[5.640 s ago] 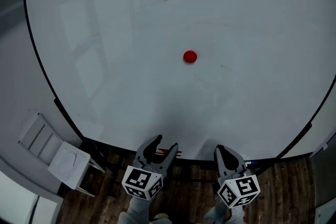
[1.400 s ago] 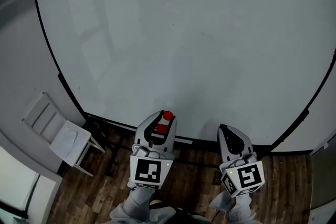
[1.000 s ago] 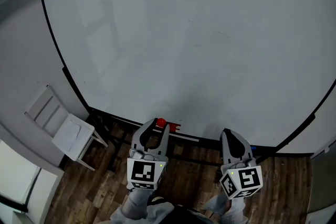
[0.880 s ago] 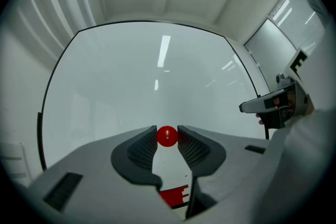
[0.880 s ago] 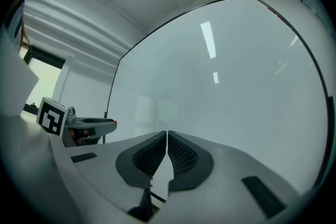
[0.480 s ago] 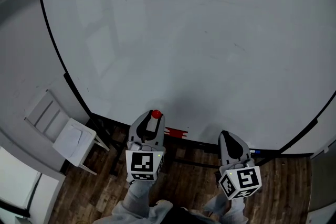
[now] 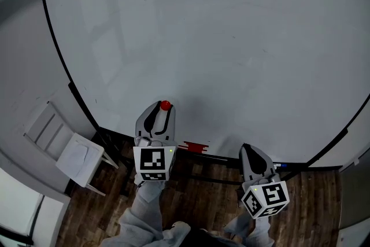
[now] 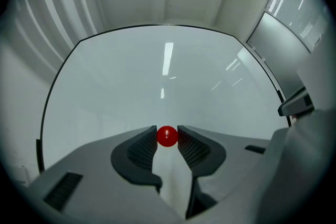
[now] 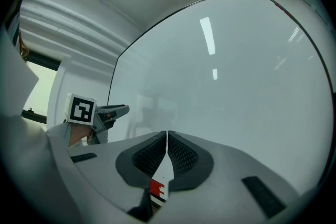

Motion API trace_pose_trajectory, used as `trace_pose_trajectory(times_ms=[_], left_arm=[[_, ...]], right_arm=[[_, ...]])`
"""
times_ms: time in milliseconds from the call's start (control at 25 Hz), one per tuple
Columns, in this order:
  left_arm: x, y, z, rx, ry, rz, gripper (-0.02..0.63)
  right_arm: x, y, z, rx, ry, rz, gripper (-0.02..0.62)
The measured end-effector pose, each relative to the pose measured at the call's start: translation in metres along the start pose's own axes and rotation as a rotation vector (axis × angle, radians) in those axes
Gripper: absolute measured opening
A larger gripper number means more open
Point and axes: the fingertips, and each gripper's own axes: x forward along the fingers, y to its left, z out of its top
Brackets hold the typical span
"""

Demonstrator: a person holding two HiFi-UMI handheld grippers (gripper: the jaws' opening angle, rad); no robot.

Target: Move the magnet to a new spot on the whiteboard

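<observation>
The small round red magnet (image 7: 166, 105) is pinched between the tips of my left gripper (image 7: 165, 106), near the lower left part of the big whiteboard (image 7: 231, 37). In the left gripper view the magnet (image 8: 167, 136) sits squarely between the two ribbed pads (image 8: 143, 146), with the whiteboard (image 8: 168, 76) ahead; whether it touches the board I cannot tell. My right gripper (image 7: 252, 154) hangs at the board's bottom edge with its jaws together and nothing in them (image 9: 167, 139). The left gripper (image 9: 119, 110) also shows at the left of the right gripper view.
A white chair (image 7: 60, 150) stands on the wooden floor (image 7: 202, 199) to the lower left of the board. A red-and-white item (image 7: 194, 147) lies on the ledge under the board, between the two grippers. The board's black frame (image 7: 63, 75) curves down the left side.
The left gripper has carried the magnet up and to the left, from the board's bottom edge onto its lower left area. The right gripper has stayed where it was.
</observation>
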Motion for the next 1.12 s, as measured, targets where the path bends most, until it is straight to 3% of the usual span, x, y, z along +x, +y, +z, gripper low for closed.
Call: trace_pose_trajectory(times_ms=[280, 680, 1120], left_arm=[[0.022, 0.01, 0.021, 0.041, -0.047, -0.006, 0.126], [0.043, 0.021, 0.026, 0.104, -0.047, 0.009, 0.126], [0.048, 0.021, 0.02, 0.07, -0.031, 0.014, 0.127]], right_arm=[[0.001, 0.001, -0.001, 0.0, 0.012, -0.01, 0.031], [0.003, -0.001, -0.004, -0.007, 0.027, -0.014, 0.031], [0.01, -0.004, -0.007, 0.011, 0.025, 0.0, 0.031]])
